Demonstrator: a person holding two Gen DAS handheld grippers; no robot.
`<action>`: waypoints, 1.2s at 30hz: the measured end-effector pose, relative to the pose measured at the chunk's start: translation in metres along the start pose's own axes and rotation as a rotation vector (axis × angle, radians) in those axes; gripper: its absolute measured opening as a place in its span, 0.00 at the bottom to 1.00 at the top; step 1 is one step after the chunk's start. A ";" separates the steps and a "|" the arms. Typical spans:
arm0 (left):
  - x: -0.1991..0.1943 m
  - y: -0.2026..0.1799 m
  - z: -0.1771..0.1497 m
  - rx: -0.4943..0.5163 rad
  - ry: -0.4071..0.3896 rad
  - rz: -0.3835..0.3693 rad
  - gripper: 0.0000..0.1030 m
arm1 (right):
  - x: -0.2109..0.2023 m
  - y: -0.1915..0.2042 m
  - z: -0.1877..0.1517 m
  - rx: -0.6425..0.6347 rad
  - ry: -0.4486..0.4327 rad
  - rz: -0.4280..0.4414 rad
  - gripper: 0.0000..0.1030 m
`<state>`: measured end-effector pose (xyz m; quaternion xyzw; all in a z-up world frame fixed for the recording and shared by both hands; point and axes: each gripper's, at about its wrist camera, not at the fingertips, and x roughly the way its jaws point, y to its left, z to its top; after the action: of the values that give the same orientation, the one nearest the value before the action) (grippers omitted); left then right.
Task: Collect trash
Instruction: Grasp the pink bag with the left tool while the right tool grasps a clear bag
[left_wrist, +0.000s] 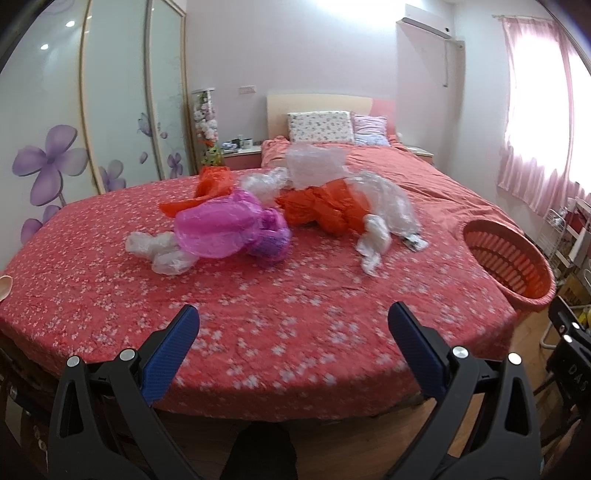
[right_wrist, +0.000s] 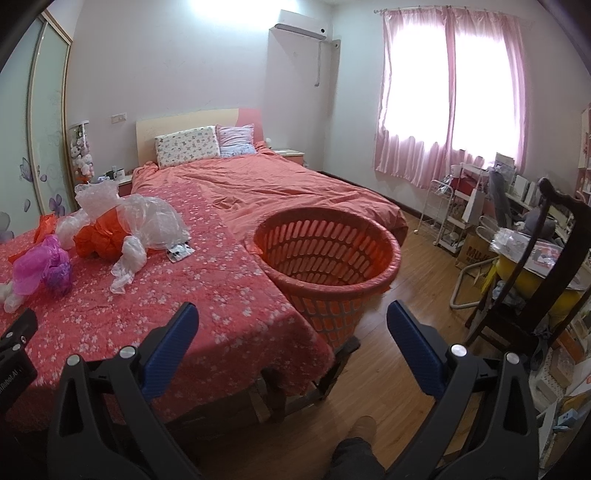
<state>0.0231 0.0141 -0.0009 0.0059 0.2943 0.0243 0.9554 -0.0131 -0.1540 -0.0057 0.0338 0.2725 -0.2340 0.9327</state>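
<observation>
The trash is a heap of thin plastic bags on the bed (left_wrist: 258, 314): a pink bag (left_wrist: 229, 229), an orange bag (left_wrist: 325, 212) and clear bags (left_wrist: 384, 199). The basket (right_wrist: 332, 258) stands at the bed's side, near the heap but not touching it. Its rim sits about level with the top of the bed. The left hand-held gripper (left_wrist: 293, 325) is wide open and holds nothing. The right hand-held gripper (right_wrist: 291, 325) is wide open too, and empty. Both are well back from the bags, near the foot of the bed. The bags are light and slippery, so a pinch may catch only a thin fold and the bag may slide out. The bags lie tangled, so pulling one may drag the others off the bed. A bag dropped from too high may float and miss the basket. A bump may tip the basket over. A box (right_wrist: 476, 254) on the floor shows "MUJ". The little packet (right_wrist: 180, 253) by the bags is too small to read.
</observation>
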 end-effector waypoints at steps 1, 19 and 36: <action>0.005 0.005 0.002 -0.006 0.002 0.016 0.98 | 0.005 0.005 0.003 -0.001 0.005 0.014 0.96; 0.075 0.099 0.035 -0.110 0.042 0.109 0.98 | 0.112 0.143 0.053 -0.050 0.123 0.369 0.70; 0.107 0.115 0.047 -0.141 0.079 0.014 0.98 | 0.181 0.208 0.039 -0.135 0.296 0.386 0.26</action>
<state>0.1327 0.1343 -0.0190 -0.0604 0.3293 0.0519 0.9409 0.2349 -0.0523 -0.0807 0.0569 0.4096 -0.0255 0.9101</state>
